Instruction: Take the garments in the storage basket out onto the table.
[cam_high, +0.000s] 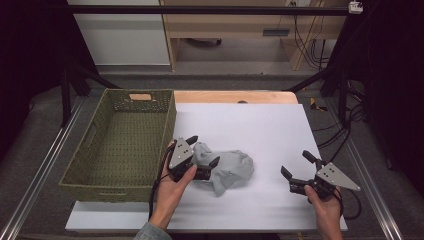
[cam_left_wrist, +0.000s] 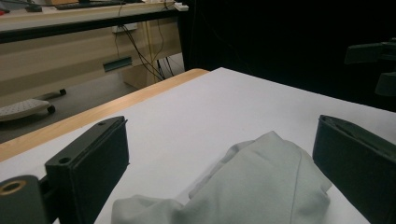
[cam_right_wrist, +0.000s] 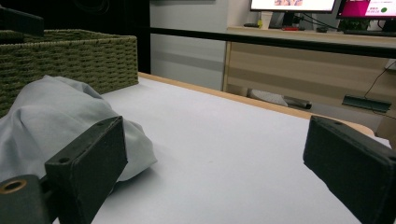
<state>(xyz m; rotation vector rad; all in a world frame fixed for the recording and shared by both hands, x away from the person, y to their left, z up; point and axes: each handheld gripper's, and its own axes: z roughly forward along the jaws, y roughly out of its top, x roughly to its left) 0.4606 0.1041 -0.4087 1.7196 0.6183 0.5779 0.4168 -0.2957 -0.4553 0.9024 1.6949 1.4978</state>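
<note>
Two grippers are held with jaws apart: the left gripper (cam_high: 201, 151) straddles the grey cloth (cam_high: 227, 170) beside the basket (cam_high: 80, 165); the right gripper (cam_high: 295, 165) is well apart.

Left hand-held gripper (cam_high: 202, 150) jaws spread wide, right hand-held gripper (cam_high: 296, 165) likewise

Pale wooden worktop (cam_high: 235, 96) under a white rectangular sheet (cam_high: 260, 130). Grey carpeted floor (cam_high: 240, 80) beyond. Black metal frame bar (cam_high: 200, 10) across the top, slanted black struts at both sides. Light wooden desk (cam_high: 240, 22) behind, black cables (cam_high: 305, 45) hanging at its right end. White cabinet panel (cam_high: 120, 35) at rear left. Two lit monitors (cam_right_wrist: 327, 5) on the far desk. Dark surroundings left and right; even overhead lighting.
</note>
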